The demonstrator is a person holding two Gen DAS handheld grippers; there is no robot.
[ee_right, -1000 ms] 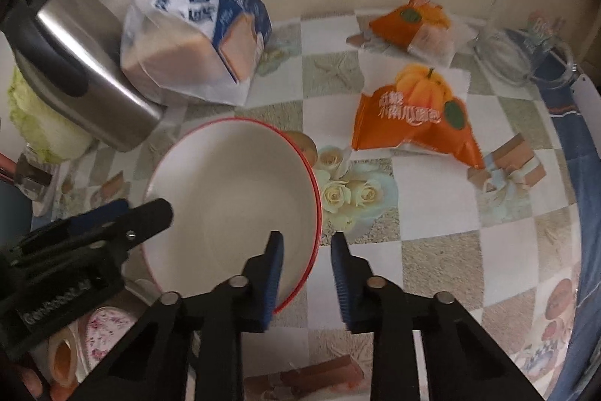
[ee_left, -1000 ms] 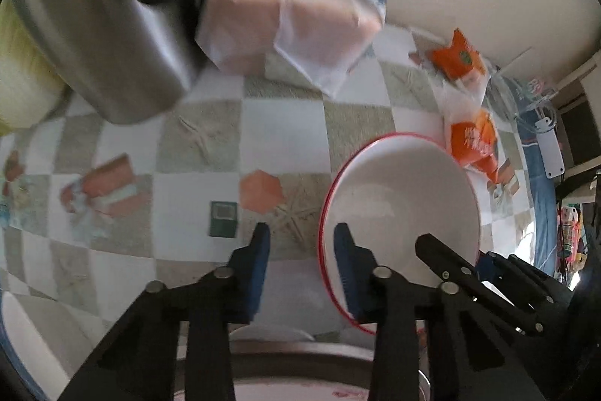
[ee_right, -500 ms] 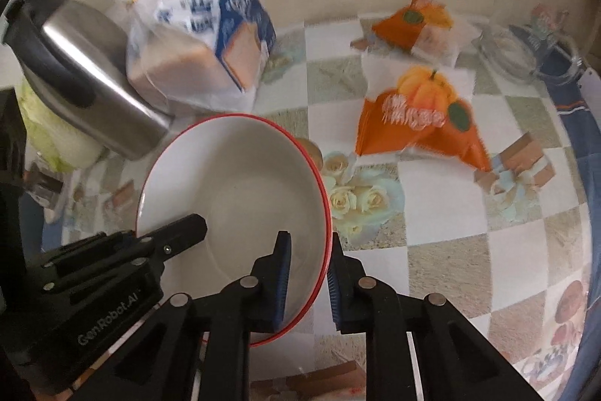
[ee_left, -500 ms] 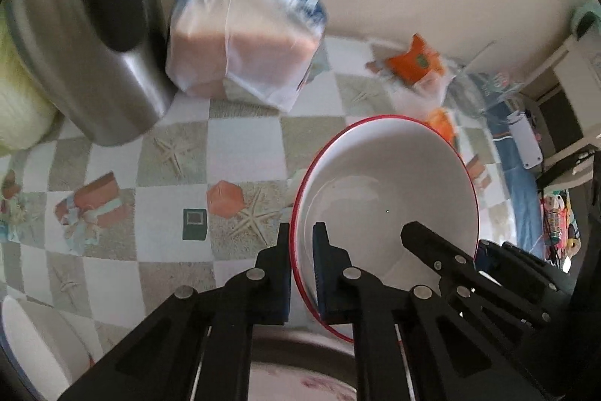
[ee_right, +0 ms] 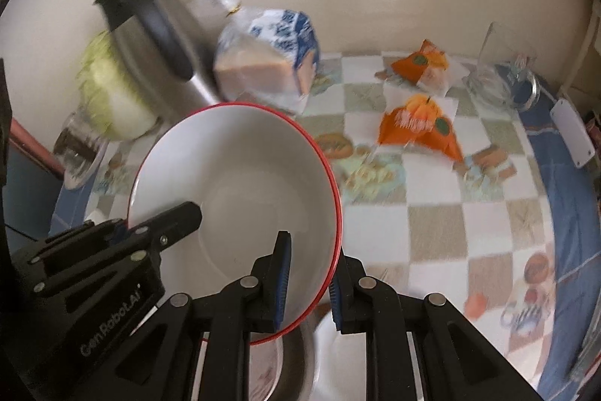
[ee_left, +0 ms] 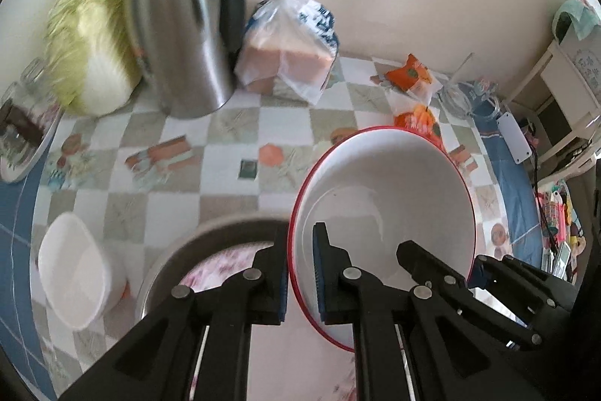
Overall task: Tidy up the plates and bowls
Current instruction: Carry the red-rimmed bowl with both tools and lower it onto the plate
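A white bowl with a red rim (ee_left: 383, 209) hangs tilted above the checkered tablecloth, held from two sides. My left gripper (ee_left: 300, 269) is shut on its near left rim, one finger inside and one outside. In the right wrist view the same bowl (ee_right: 233, 190) fills the left centre, and my right gripper (ee_right: 310, 282) is shut on its near right rim. Each gripper also shows in the other's view, clamped on the opposite edge. Below the bowl sits a metal basin (ee_left: 225, 232) with a floral plate inside. A small white bowl (ee_left: 71, 273) stands at the lower left.
At the back by the wall stand a steel kettle (ee_left: 184, 25), a bagged loaf of bread (ee_left: 289, 59) and a cabbage (ee_left: 90, 44). Orange snack packs (ee_right: 417, 123) and a glass jug (ee_right: 496, 81) lie back right. A plate with glasses (ee_left: 18, 138) sits at the left table edge.
The left jaws went from open to shut on the bowl's rim. Both grippers have risen with the bowl, lifting it off the tablecloth and back over the metal basin.
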